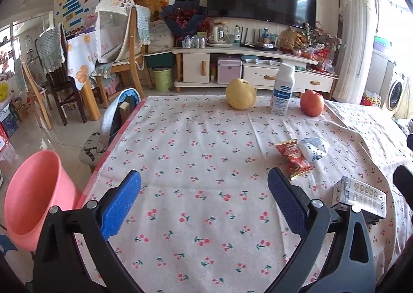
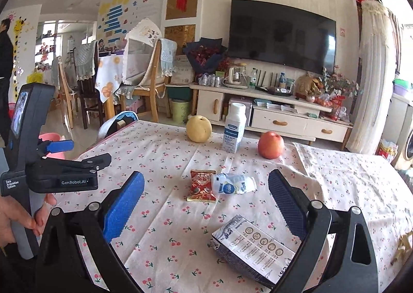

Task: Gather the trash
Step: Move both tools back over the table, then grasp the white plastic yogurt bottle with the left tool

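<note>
Left tongs (image 1: 204,191): apart, over bare table (image 1: 196,143) | right tongs (image 2: 206,192): apart, empty | trash on table: red wrapper (image 2: 201,185) touching crushed white bottle (image 2: 233,184), flattened carton (image 2: 254,247) near right tongs | pink bucket (image 1: 36,192) beside table, left.

Each hand-held gripper (image 2: 206,187) has black linkage arms, silver screws, blue ridged pads (image 2: 124,205) and white "GenRobot.AI" lettering

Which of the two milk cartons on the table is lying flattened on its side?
The grey carton nearest the right gripper lies squashed flat on the cloth. The other, the white carton between the pear and the apple, stands upright.
</note>
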The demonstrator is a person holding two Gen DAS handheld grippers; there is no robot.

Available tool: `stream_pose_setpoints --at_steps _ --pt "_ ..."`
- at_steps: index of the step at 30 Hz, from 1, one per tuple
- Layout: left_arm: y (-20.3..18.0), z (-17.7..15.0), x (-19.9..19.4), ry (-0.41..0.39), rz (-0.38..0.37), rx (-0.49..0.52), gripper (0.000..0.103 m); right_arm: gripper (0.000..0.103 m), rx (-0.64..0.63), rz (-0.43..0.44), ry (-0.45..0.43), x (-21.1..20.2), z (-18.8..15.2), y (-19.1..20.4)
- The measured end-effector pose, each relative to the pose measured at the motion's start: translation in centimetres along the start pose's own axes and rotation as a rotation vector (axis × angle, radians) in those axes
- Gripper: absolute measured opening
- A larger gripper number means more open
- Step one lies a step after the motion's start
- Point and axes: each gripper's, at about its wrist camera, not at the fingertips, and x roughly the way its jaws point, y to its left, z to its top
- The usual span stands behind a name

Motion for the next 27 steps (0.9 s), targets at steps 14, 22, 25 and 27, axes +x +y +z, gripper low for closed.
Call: stream_pose_setpoints --at_steps 14,22,25,27 --pt "-12.8 1.0 8.4 0.08 -0.237 0.41 0.099 0.096 0.219 0.025 0.193 1.5 -1.1 -7.1" --pt "-15.5 2.3 12.4 0.12 -0.294 0.529 0.099 0.096 0.281 0.044 0.261 2.2 -1.9 -9.4" --pt "-16.8 2.6 14.0 0.138 -0.29 0.565 0.099 0.096 0.305 0.053 0.269 2.0 -2.0 -10.2" --pt "-17.5 2.9 15.0 0.15 -0.295 0.572 0.099 0.096 0.317 0.053 0.274 2.0 -2.1 -10.8"
